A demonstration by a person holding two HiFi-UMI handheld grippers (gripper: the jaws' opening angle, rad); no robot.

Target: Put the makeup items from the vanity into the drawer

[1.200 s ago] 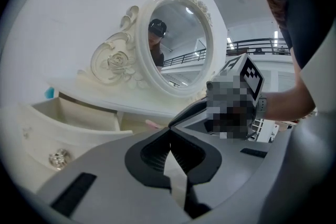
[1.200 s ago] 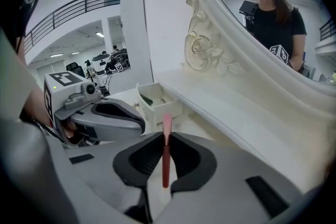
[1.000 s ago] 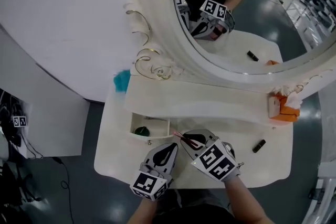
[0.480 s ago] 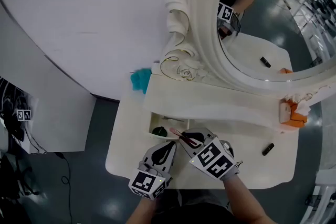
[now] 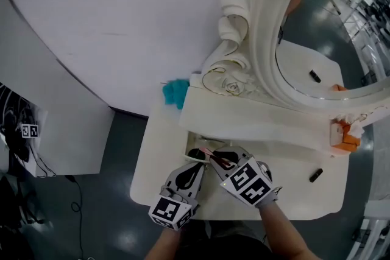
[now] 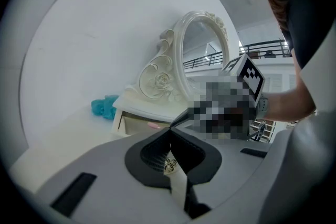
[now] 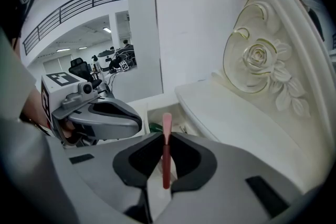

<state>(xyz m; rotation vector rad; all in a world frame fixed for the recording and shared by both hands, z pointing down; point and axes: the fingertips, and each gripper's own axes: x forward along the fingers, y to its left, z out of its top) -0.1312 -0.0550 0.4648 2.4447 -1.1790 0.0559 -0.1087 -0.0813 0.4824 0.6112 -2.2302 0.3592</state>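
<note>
The right tool (image 7: 165, 136) clamps a slim red makeup pencil (image 7: 166, 165) lengthwise along its jaws, pink tip aimed at the open drawer (image 6: 131, 124) just ahead and below.

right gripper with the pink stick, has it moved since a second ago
Yes. The right gripper, shut on the pink stick, shifted left: the stick's tip was just right of the open drawer and now lies over it.

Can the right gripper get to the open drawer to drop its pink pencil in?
Probably yes. The right gripper, clamped on the pink pencil, hovers just over the open drawer, with nothing between them. The left gripper sits beside it, not across the opening.
</note>
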